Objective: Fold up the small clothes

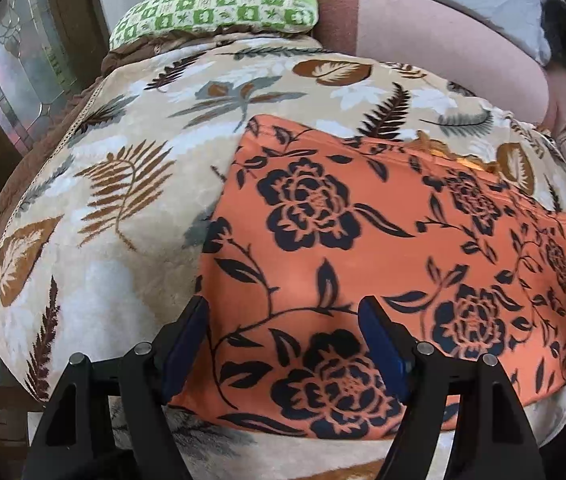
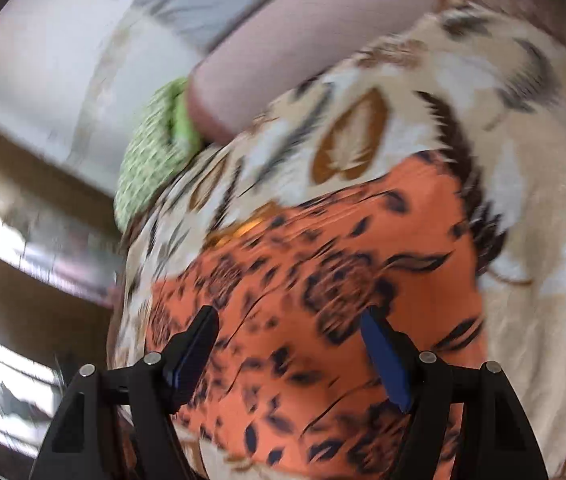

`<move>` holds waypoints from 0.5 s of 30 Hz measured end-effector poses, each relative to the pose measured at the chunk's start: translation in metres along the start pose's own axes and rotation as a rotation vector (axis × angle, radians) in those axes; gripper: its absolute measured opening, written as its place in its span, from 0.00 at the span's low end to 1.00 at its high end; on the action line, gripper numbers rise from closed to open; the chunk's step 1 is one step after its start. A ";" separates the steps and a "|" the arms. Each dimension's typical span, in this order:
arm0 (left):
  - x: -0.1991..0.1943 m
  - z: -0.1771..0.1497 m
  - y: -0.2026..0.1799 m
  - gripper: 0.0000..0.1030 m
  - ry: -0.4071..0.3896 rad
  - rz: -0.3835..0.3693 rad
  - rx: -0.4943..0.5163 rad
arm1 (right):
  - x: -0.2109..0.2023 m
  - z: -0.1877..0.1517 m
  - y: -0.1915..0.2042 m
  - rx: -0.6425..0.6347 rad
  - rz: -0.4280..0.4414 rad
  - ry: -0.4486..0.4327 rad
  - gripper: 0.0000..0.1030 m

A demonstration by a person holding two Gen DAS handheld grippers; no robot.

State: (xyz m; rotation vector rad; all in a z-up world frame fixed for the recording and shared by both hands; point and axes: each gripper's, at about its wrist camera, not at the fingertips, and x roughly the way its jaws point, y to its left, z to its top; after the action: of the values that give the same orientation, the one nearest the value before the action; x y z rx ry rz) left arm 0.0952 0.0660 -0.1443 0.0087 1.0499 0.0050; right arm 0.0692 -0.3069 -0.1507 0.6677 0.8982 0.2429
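Observation:
An orange garment with black flower print [image 1: 395,248] lies flat on a beige leaf-patterned blanket [image 1: 115,200]. My left gripper [image 1: 283,312] is open just above the garment's near left part, holding nothing. In the right wrist view the same garment [image 2: 323,300] shows blurred, with wrinkles. My right gripper [image 2: 289,328] is open over it, holding nothing. The blanket [image 2: 523,160] lies all around the garment.
A green-and-white patterned pillow [image 1: 219,4] lies at the far end of the bed; it also shows in the right wrist view [image 2: 147,160]. A pink cushion [image 1: 443,28] lies beside it. A glass-panelled wooden door [image 1: 23,60] stands to the left.

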 end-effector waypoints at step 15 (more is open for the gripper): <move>-0.041 -0.010 0.001 0.75 -0.067 -0.011 0.009 | 0.014 -0.029 -0.002 -0.021 -0.052 0.053 0.74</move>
State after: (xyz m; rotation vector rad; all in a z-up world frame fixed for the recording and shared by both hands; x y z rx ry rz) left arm 0.0660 0.0666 -0.1138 0.0115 0.9833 -0.0096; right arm 0.0551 -0.2896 -0.1736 0.6204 0.9615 0.2243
